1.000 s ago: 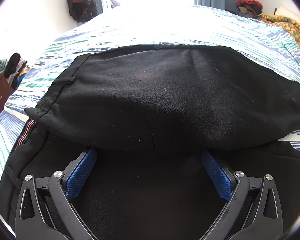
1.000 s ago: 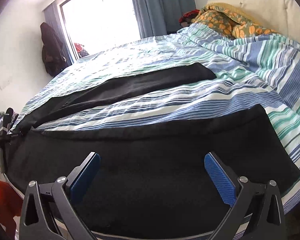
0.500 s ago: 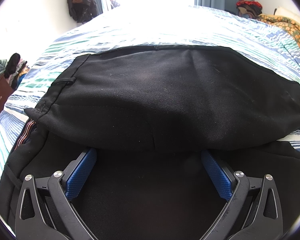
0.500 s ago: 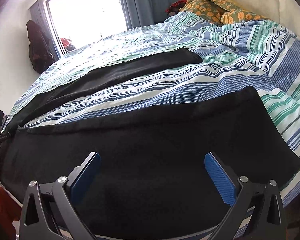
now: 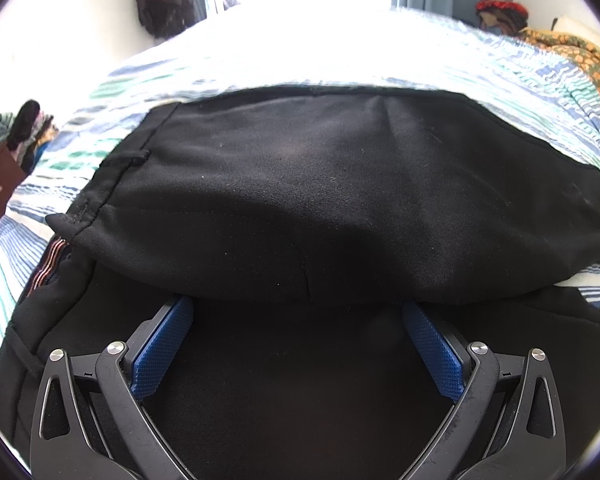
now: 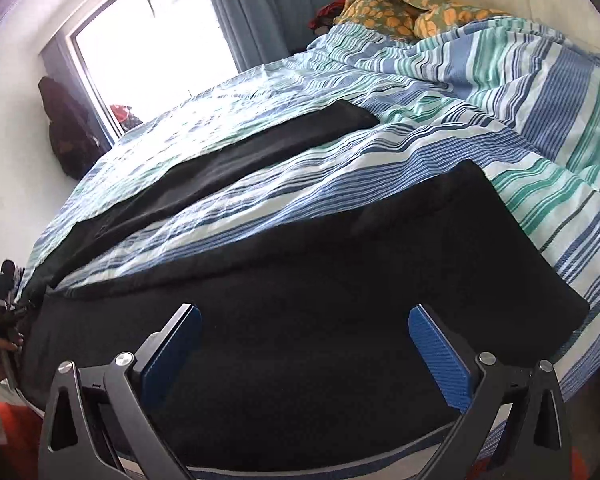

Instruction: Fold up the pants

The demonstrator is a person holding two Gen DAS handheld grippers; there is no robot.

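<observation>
A blue, green and white striped bedspread [image 6: 400,152] covers the bed, with an orange floral blanket [image 6: 384,12] by the headboard. Black soft-fabric pants [image 6: 340,280] lie spread across it, legs apart. The left gripper [image 5: 296,312] reaches low under a raised fold of waistband, jaws wide, gripping nothing. The right gripper [image 6: 304,316] hovers over a leg, jaws spread, empty.
</observation>
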